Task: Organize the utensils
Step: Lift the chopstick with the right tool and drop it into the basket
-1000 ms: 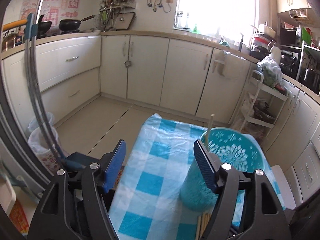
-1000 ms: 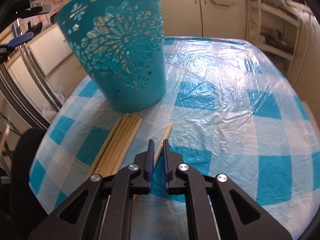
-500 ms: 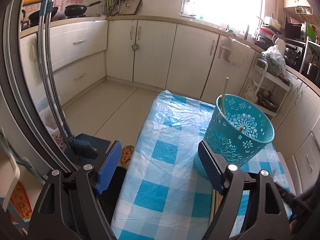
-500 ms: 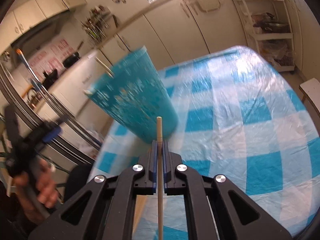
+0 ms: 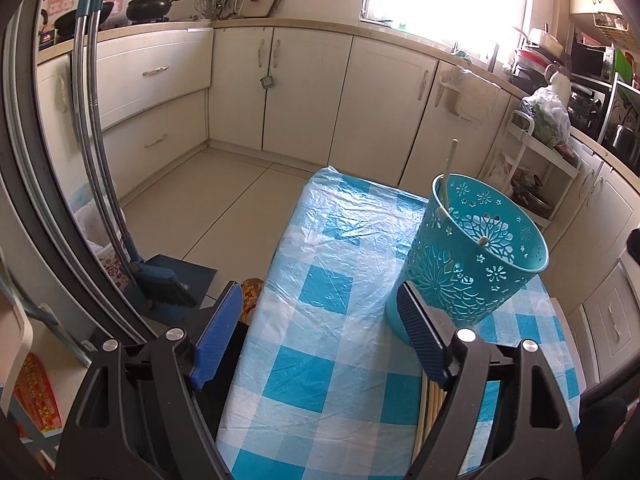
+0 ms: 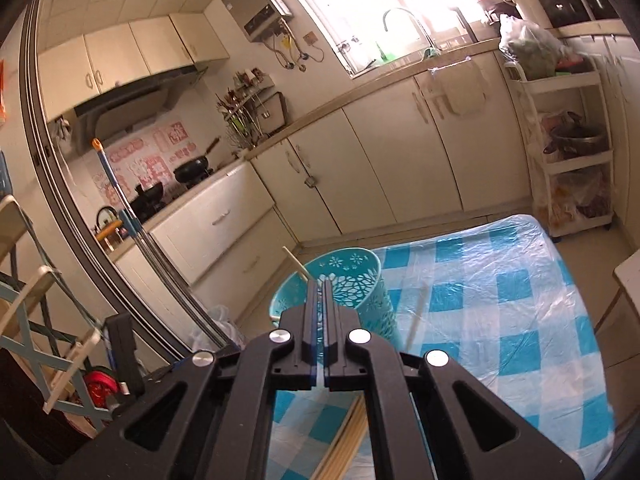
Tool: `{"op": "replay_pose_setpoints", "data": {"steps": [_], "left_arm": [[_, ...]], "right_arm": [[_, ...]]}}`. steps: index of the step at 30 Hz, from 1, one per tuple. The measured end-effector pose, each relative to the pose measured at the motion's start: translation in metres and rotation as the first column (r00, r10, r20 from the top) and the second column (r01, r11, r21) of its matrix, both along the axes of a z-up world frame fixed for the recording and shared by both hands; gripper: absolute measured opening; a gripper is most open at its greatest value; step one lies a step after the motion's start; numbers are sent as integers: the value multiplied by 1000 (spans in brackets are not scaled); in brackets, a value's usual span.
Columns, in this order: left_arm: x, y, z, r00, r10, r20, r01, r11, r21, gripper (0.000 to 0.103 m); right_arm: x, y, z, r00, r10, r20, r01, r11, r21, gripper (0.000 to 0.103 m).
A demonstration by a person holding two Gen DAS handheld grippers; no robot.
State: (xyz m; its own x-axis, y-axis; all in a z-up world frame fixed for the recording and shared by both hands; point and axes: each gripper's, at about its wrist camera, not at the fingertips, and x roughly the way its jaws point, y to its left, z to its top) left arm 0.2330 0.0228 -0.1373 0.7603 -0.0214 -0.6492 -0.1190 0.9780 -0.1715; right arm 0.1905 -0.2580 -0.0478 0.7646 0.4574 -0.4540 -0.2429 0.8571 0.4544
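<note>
Change: half a second ago my right gripper (image 6: 321, 280) had a pale wooden chopstick clamped upright between its pads; now no stick shows between them, and the view looks down from higher over the basket.
Right gripper: jaws together, only a thin slit between the blue pads, tips in front of the basket's rim.
Left gripper (image 5: 320, 296): jaws wide apart, nothing between them, held over the table's near end.
Basket: teal perforated plastic basket (image 6: 360, 284) standing on the table, just beyond my left gripper's right finger.
Chopstick in basket (image 5: 450, 172): one pale stick leaning against the rim, its top poking out.
Blurred stick (image 6: 416, 316): pale, slanted, just right of the basket; I cannot tell whether it touches anything.
Loose chopsticks (image 6: 348, 440): bundle lying flat on the cloth below my right gripper.
Table (image 5: 320, 292): covered in blue-and-white checked plastic.
</note>
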Motion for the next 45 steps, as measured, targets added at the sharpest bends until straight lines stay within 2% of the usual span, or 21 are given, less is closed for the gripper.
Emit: {"op": "replay_pose_setpoints", "data": {"steps": [2,3,4,5,6,8,10,11,16,18,19,21,23,26,27,31,35,38,40,43,45], "left_arm": [[0,1,-2,1000,3,-7,-3,1000,-6,76],[0,2,-3,1000,4,-12,-4,1000,-9,76],[1,2,-5,1000,4,-15,-4,1000,-12,76],[1,2,-7,1000,5,-21,-5,1000,-13,76],[2,2,-9,1000,4,-26,-4,1000,-14,77],[4,2,-14,999,-2,-42,1,1000,-15,77],[5,2,-17,999,-5,-51,4,1000,-14,77],[7,2,-19,998,-4,-56,3,1000,-14,77],[12,9,-29,996,13,-83,-16,1000,-25,77],[15,12,-34,995,21,-94,-23,999,-29,77],[16,14,-36,995,24,-99,-27,999,-31,77],[18,16,-39,994,30,-107,-34,999,-34,77],[19,15,-41,993,30,-115,-34,999,-38,77],[19,13,-43,993,23,-116,-27,999,-30,77],[18,11,-43,993,20,-115,-23,999,-26,77],[17,4,-42,993,9,-114,-11,1000,-18,77],[12,-5,-37,995,-9,-104,9,1000,-3,78],[8,-10,-33,995,-17,-96,19,1000,11,80],[6,-11,-31,996,-18,-92,19,1000,12,81],[5,-10,-31,996,-17,-93,17,1000,7,81],[5,-6,-33,995,-13,-96,13,1000,0,81]], "right_arm": [[12,-4,-24,996,-35,-87,31,999,-41,6],[19,-6,-41,988,-62,-139,54,997,-62,15],[26,-9,-59,977,-102,-188,86,992,-88,44],[32,-11,-74,966,-137,-218,115,987,-112,55],[40,-13,-91,955,-161,-251,130,982,-135,54],[61,-12,-118,937,-187,-294,140,975,-175,41],[82,-8,-136,926,-212,-314,147,965,-218,35],[90,-5,-142,923,-217,-318,145,961,-233,31],[130,17,-169,916,-244,-317,109,915,-389,30],[130,24,-173,926,-260,-276,101,871,-481,19],[129,24,-173,929,-255,-270,92,863,-496,10],[123,16,-172,926,-252,-281,95,876,-473,6],[111,3,-168,925,-253,-283,115,897,-427,6],[88,-21,-144,933,-242,-268,169,948,-270,6],[77,-27,-127,942,-234,-239,185,960,-212,6],[52,-28,-51,980,-187,-62,185,982,-38,6],[55,-8,16,976,-160,151,151,986,69,6],[77,18,39,951,-174,254,156,984,89,6],[97,29,41,938,-193,287,175,981,88,6],[117,53,34,934,-201,295,201,979,30,6],[125,58,21,946,-190,263,197,980,0,6]]}}
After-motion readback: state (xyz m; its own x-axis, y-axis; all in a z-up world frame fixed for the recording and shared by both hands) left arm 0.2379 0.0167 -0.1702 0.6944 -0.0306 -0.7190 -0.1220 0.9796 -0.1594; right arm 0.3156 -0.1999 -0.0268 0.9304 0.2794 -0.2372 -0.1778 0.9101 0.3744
